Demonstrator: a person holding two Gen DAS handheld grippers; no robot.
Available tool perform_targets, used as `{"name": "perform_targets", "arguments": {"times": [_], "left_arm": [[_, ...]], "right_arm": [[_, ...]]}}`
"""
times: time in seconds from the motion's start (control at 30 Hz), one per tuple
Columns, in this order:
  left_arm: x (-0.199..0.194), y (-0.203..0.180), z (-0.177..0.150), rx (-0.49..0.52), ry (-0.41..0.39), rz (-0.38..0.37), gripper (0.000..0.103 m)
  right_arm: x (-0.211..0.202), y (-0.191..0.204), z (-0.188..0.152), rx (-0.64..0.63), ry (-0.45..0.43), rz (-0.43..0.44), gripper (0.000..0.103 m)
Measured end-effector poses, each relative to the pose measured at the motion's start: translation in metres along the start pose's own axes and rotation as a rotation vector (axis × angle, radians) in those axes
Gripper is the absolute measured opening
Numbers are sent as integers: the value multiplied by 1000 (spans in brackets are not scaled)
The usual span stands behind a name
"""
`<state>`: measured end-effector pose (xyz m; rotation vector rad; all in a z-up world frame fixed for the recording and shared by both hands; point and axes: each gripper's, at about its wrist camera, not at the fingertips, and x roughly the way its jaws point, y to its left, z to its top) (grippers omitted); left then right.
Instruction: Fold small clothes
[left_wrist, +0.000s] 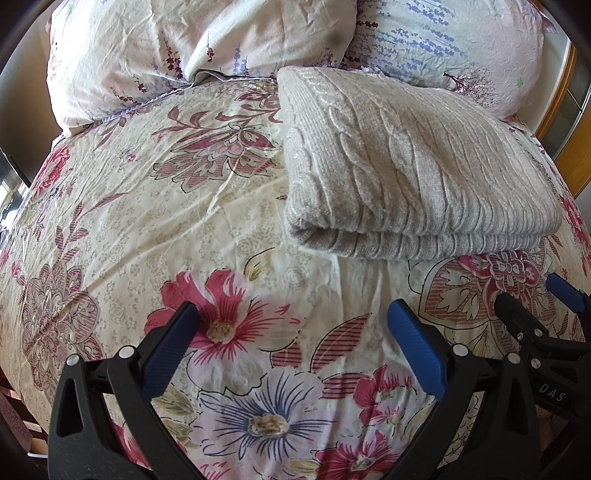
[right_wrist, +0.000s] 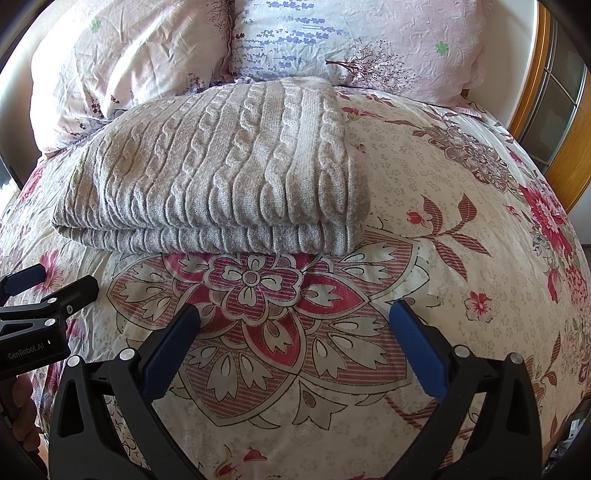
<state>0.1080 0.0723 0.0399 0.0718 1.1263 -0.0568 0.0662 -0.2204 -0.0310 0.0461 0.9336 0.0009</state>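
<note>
A beige cable-knit sweater (left_wrist: 406, 166) lies folded in a neat rectangle on the floral bedspread (left_wrist: 147, 221), its folded edge toward me. It also shows in the right wrist view (right_wrist: 221, 166). My left gripper (left_wrist: 291, 314) is open and empty, hovering over the bedspread in front and to the left of the sweater. My right gripper (right_wrist: 295, 314) is open and empty, just in front of the sweater. Each gripper shows at the edge of the other's view: the right gripper (left_wrist: 535, 306) and the left gripper (right_wrist: 48, 288).
Two floral pillows (left_wrist: 184, 44) (right_wrist: 369, 37) lie behind the sweater at the head of the bed. A wooden frame with glass panes (right_wrist: 554, 110) stands at the right of the bed. The bedspread (right_wrist: 461, 221) stretches out to both sides of the sweater.
</note>
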Motion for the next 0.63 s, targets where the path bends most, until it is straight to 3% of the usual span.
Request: {"name": "perform_targets", "arguments": {"times": [0.63], "left_arm": [[2, 2, 1, 4, 5, -2, 101]], "right_arm": [[0, 0, 0, -1, 0, 0, 102]]}}
